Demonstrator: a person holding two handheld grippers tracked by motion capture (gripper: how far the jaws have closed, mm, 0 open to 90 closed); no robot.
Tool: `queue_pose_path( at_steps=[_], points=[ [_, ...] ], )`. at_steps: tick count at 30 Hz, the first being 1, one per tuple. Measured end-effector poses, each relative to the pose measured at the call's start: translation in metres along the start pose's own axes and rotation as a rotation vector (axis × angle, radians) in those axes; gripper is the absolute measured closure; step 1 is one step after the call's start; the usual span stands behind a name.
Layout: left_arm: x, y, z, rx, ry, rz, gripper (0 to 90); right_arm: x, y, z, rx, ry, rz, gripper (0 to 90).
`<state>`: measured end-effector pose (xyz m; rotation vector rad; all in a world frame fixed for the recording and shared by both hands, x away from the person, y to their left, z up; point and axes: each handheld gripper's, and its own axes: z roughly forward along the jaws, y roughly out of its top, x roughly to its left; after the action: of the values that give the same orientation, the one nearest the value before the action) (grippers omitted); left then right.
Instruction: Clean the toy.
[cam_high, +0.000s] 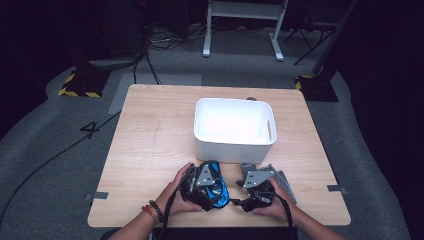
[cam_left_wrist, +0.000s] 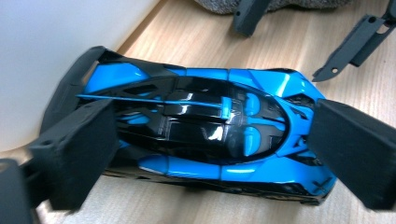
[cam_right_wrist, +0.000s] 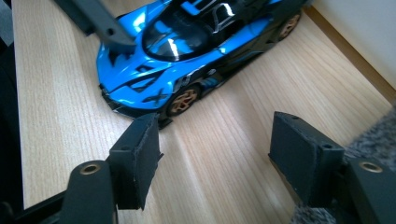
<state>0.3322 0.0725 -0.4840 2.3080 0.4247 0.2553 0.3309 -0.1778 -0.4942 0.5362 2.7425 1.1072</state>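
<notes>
Toy car (cam_left_wrist: 205, 135): blue and black, flat on its wheels on the table (cam_high: 150, 150), just in front of the white bin (cam_high: 234, 129), tail near the bin wall.
Left gripper (cam_high: 214, 187): released, jaws straddling the car end to end, one at the tail wing, one at the nose; no firm press visible.
Right gripper (cam_right_wrist: 215, 158): released, empty, bare wood between the jaws, grey cloth (cam_right_wrist: 373, 135) beside one jaw.
Risk, grip: sloped glossy nose likely to slide out of a lengthwise squeeze.
Risk, rolling: free wheels, easily nudged into the bin.
Risk, collision: grippers close together, liable to clash.
</notes>
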Motion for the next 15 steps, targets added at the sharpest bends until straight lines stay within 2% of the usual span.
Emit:
queue_pose_path(
  at_steps=[2, 4, 5, 7, 9, 11, 14, 15],
  points=[
    [0.006, -0.004, -0.006, -0.008, -0.027, -0.010, 21.1, -0.001, -0.001, 0.000, 0.003, 0.003, 0.006, 33.4],
    [0.010, -0.009, -0.013, -0.025, -0.066, -0.022, 20.5, 0.001, -0.001, 0.001, 0.007, -0.001, -0.003, 33.4],
    [0.012, -0.010, -0.015, -0.011, -0.069, -0.026, 18.8, 0.002, -0.001, 0.001, 0.007, -0.010, -0.005, 33.5],
    [0.012, -0.015, -0.019, 0.018, -0.087, 0.003, 16.7, 0.002, -0.001, 0.002, 0.004, -0.017, 0.002, 33.9],
    [0.014, -0.018, -0.021, 0.048, -0.144, 0.005, 17.7, 0.002, -0.001, 0.002, 0.001, -0.024, 0.011, 33.9],
    [0.011, -0.021, -0.019, 0.089, -0.114, 0.025, 16.7, 0.001, 0.000, 0.003, 0.000, -0.030, 0.014, 33.8],
    [0.005, -0.023, -0.011, 0.151, -0.122, 0.061, 18.7, 0.000, 0.000, 0.004, -0.004, -0.038, 0.019, 33.5],
    [0.004, -0.023, -0.010, 0.155, -0.131, 0.055, 18.8, 0.000, 0.001, 0.004, -0.004, -0.041, 0.022, 33.5]
  ],
)
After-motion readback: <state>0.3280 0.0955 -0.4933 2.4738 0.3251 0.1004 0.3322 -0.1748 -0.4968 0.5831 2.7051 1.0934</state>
